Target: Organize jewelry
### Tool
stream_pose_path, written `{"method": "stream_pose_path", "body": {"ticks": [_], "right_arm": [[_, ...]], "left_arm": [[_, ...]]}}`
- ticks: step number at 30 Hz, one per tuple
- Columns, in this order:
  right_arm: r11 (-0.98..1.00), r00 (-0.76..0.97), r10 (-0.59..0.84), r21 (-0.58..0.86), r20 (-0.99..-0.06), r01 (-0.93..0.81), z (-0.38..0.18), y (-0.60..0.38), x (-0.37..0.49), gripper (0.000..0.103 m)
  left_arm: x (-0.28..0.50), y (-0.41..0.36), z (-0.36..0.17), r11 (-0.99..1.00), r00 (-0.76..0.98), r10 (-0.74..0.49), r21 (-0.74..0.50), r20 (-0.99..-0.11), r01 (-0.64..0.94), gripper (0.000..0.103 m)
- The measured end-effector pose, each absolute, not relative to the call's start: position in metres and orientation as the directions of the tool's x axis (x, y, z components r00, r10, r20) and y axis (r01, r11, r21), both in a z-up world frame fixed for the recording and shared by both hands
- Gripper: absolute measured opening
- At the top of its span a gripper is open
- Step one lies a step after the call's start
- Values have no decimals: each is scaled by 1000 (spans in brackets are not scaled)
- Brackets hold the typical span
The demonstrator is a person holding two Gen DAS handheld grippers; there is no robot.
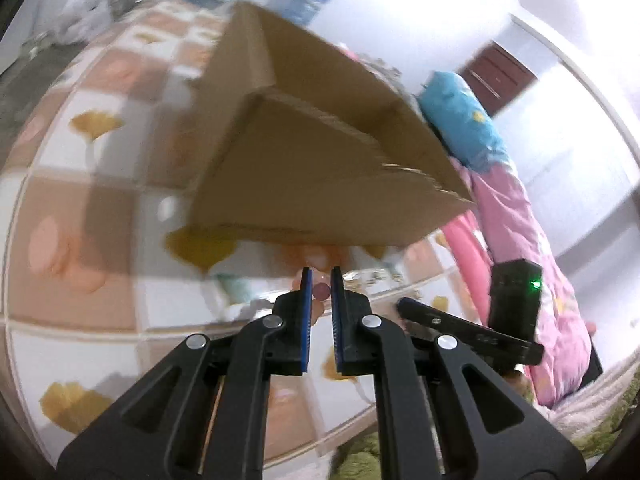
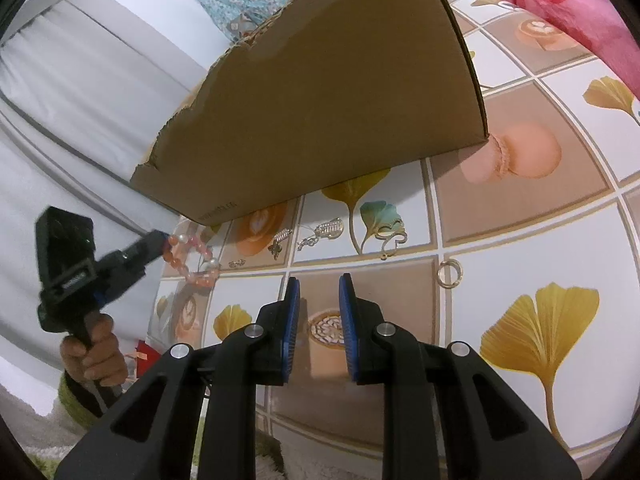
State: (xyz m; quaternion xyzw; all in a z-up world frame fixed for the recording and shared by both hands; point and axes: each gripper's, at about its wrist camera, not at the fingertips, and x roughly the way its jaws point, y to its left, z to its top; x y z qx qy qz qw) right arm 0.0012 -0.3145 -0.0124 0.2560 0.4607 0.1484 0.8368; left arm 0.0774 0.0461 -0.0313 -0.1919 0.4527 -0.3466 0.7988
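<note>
The left gripper point(image 2: 162, 245) hung out at the left edge of the table, a hand point(image 2: 94, 354) wrapped round its handle, its jaws pinched tight on the pink bead bracelet point(image 2: 192, 260) — from its own wrist view one bead point(image 1: 321, 292) sat squeezed between the blue pads. By the look of it that bracelet was light, smooth and slippery, a loose loop that would swing and sag below the grip, so the hold on a single bead seemed thin; a bite across the cord between beads would likely sit safer. Next along, the cardboard box point(image 2: 320, 112) stood just behind, with a torn upper rim and walls high enough to call for a lift over before any drop. In front of it lay small metal pieces in a row: a brooch point(image 2: 280, 242), a glittery clip point(image 2: 330, 230), a wire heart piece point(image 2: 390, 238) and a thin ring point(image 2: 450, 274), all flat on the patterned tablecloth point(image 2: 520, 240) and probably hard to nip without scraping. The right gripper point(image 2: 319, 280) hovered over bare cloth, jaws a little parted, nothing between them — roomy space to its right.
</note>
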Motion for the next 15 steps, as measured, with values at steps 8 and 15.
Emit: {"method": "stream_pose_path", "body": {"ticks": [8,15], "right_arm": [[845,525,464,535,-714,-18,-10,-305,4,21],[882,521,422,470,-742,-44,-6,-290,5,21]], "left_arm": [[75,50,-34,784,405,-620,-503,-672,363,24],[56,33,-11,795,468,-588,-364,-660,485,28]]}}
